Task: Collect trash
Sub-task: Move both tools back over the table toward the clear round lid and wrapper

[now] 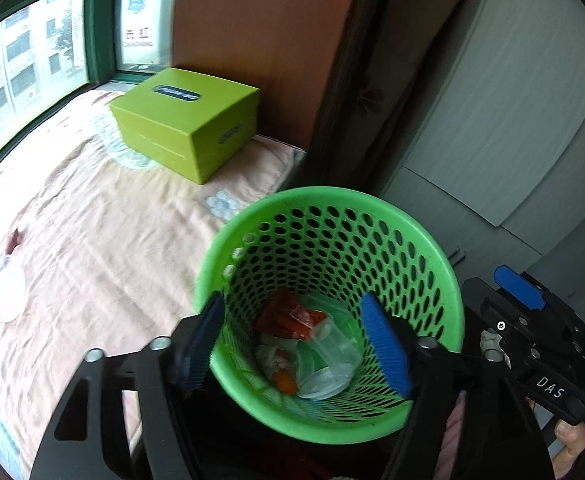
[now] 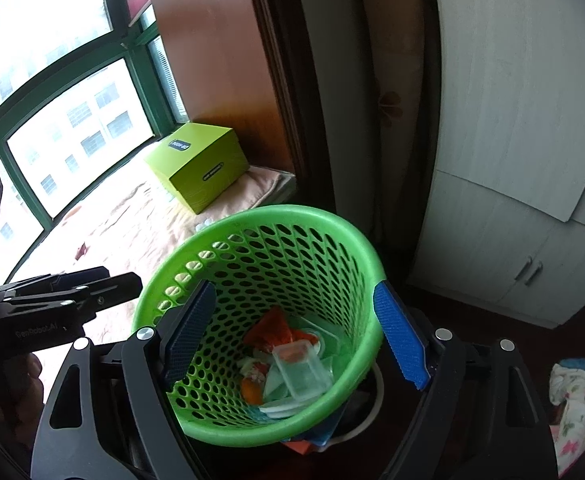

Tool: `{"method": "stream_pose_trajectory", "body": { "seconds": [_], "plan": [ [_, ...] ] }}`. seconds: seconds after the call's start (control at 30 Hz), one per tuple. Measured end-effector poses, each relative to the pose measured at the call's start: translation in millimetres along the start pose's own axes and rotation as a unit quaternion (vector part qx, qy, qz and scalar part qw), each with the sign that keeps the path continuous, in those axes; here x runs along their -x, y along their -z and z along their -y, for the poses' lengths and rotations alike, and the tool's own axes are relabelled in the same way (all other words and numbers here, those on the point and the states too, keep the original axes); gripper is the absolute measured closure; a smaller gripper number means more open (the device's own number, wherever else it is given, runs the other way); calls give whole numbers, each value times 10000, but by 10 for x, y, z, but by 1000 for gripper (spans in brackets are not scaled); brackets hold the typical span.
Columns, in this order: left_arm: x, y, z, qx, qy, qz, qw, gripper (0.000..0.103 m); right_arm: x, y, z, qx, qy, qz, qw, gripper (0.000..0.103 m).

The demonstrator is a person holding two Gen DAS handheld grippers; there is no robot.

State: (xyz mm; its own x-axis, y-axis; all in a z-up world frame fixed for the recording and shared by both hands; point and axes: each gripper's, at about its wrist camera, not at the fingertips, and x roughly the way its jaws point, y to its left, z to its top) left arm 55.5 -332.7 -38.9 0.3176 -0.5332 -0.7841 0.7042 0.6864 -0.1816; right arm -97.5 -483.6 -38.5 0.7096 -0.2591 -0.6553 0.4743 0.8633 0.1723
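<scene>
Both the left gripper [image 1: 296,344] and the right gripper [image 2: 296,336] hang wide apart and empty over the green basket [image 1: 432,248]. The trash [image 1: 304,348] lies at the bottom of the basket. This drop looks done. Next, fetch the white scraps [image 1: 6,296] on the bed [image 1: 92,220] beside the basket.

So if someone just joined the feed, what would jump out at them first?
The bright green perforated basket fills the middle of both views, with an orange wrapper and a clear plastic tub at its bottom. Behind it, a lime-green box sits on the peach blanket by the window.
</scene>
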Motion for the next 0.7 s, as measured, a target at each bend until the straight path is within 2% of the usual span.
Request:
{"method": "stream_pose_trajectory", "body": {
  "seconds": [0.1,0.17,0.4,0.7],
  "plan": [
    [79,25,-99,35,-139,84,9999,30,-20,-9,-86,72,-82,-10,9999,22],
    [133,47,-194,117,-224,137,9996,25,-31,-22,-162,133,-151,-3,9998,20],
    [335,126,-566,377,-547,281,9974,22,-104,-59,-459,331,-426,-45,9985,18],
    [616,253,-1280,1029,-1076,472,9877,19,-248,-82,-941,672,-781,-183,9945,16]
  ]
}}
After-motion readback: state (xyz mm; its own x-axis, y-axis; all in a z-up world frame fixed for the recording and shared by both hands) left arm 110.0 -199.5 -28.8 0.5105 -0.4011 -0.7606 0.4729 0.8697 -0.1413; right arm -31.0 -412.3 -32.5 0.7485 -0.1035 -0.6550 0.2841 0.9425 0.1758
